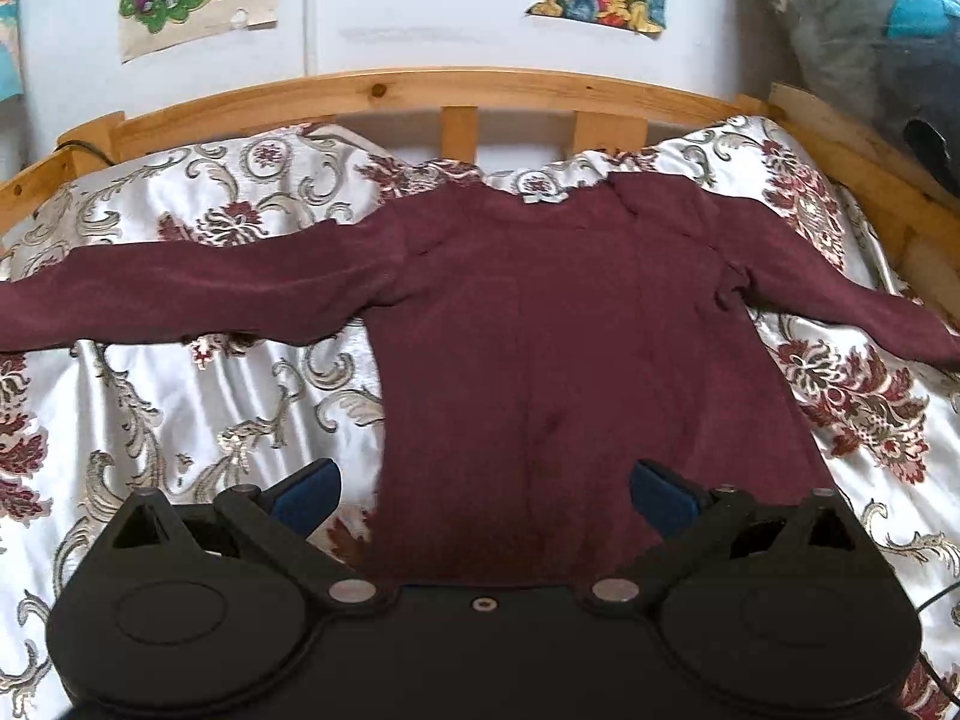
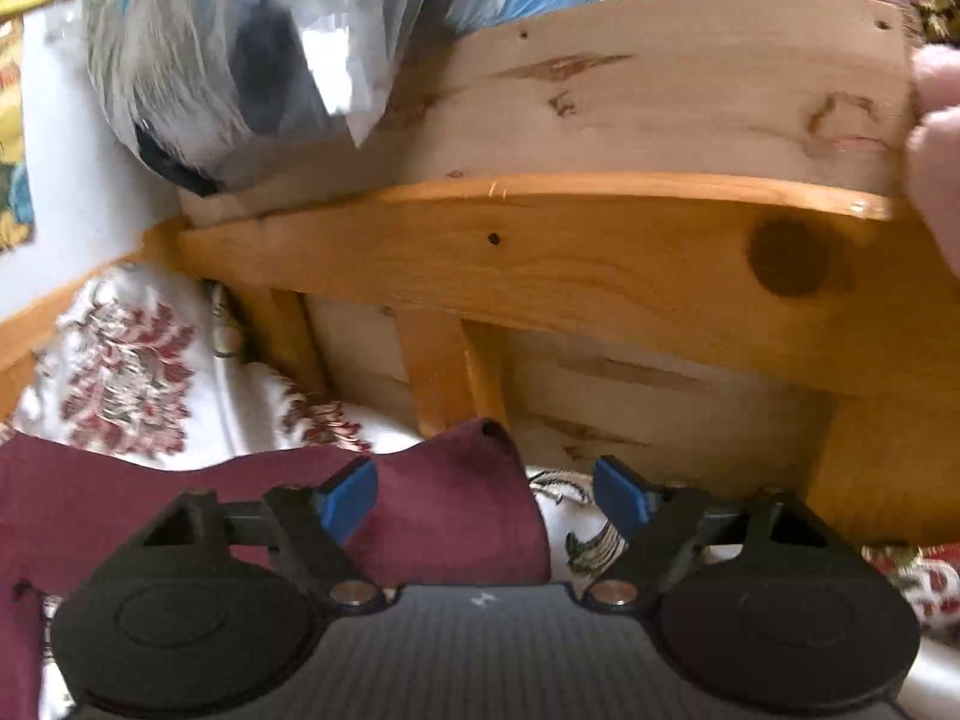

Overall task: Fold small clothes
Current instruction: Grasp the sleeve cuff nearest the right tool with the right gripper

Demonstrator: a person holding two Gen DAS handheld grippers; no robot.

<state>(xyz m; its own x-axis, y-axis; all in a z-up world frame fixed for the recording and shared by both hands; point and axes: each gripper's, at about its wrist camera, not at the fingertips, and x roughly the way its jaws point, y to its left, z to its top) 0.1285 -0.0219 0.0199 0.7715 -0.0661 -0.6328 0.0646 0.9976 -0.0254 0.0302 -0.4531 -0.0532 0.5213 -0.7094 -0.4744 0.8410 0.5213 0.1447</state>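
Both views are lit by soft, even daylight with no hard shadows; its source cannot be told. The satin bedspread [image 1: 198, 396] shows pale sheen along its folds. Fisheye distortion bows the wooden bed frame [image 1: 384, 90] into an arc, and the corners go dark. The right wrist view is smeared with blur, worst on the plastic bags [image 2: 240, 54] at top.
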